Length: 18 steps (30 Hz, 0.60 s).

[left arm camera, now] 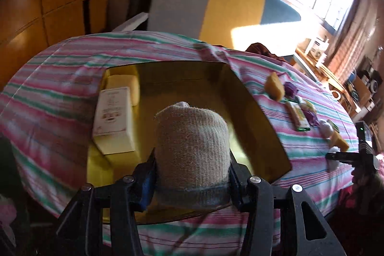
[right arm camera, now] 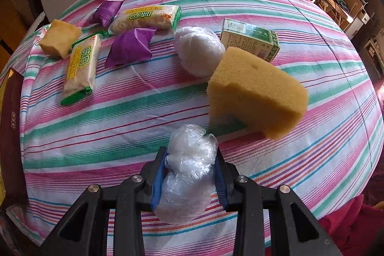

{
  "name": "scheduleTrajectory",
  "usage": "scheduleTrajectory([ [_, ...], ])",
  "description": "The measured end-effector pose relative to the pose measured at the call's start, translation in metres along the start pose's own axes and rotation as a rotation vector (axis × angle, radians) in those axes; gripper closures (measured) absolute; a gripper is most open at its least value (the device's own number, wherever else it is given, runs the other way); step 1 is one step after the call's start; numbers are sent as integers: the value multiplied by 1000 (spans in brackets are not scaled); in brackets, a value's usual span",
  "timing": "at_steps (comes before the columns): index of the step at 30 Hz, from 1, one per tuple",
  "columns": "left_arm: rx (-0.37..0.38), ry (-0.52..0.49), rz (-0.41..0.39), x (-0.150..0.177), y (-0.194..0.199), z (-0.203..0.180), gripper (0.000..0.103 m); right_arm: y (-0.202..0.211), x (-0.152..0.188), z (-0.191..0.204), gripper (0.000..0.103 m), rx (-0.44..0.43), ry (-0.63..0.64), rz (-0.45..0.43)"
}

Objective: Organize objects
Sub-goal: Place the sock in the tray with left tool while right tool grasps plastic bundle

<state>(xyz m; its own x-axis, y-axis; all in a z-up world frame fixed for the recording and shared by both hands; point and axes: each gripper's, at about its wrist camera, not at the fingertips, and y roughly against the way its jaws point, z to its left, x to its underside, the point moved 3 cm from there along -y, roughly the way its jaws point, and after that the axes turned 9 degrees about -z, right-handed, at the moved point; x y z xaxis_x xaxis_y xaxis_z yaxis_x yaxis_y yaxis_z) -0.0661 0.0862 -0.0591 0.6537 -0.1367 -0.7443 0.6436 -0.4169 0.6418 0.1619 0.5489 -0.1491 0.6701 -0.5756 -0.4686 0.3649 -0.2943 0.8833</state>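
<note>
Left tool (left arm camera: 192,174) clamps rolled sock (left arm camera: 192,148) over box (left arm camera: 252,97); right tool (right arm camera: 189,174) clamps plastic bundle (right arm camera: 189,172)

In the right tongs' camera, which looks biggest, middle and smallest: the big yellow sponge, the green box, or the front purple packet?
Largest to smallest, as they look in the right wrist view:
1. Big yellow sponge, though it lies nearest the camera, which helps.
2. Front purple packet and green box: too alike to rank.
</note>
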Motion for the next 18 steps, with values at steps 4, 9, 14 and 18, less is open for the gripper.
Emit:
scheduleTrajectory([
  [4,-99,57,38,13,-7,35,52,4,5,-5,67,4,12,-2],
  [9,-156,58,72,27,-13,48,51,9,11,-13,67,7,26,-4],
  [14,-183,39,62,27,-13,48,48,14,17,-24,67,6,29,-5],
  [18,-201,24,43,25,-7,50,45,18,22,-31,68,5,40,-6],
])
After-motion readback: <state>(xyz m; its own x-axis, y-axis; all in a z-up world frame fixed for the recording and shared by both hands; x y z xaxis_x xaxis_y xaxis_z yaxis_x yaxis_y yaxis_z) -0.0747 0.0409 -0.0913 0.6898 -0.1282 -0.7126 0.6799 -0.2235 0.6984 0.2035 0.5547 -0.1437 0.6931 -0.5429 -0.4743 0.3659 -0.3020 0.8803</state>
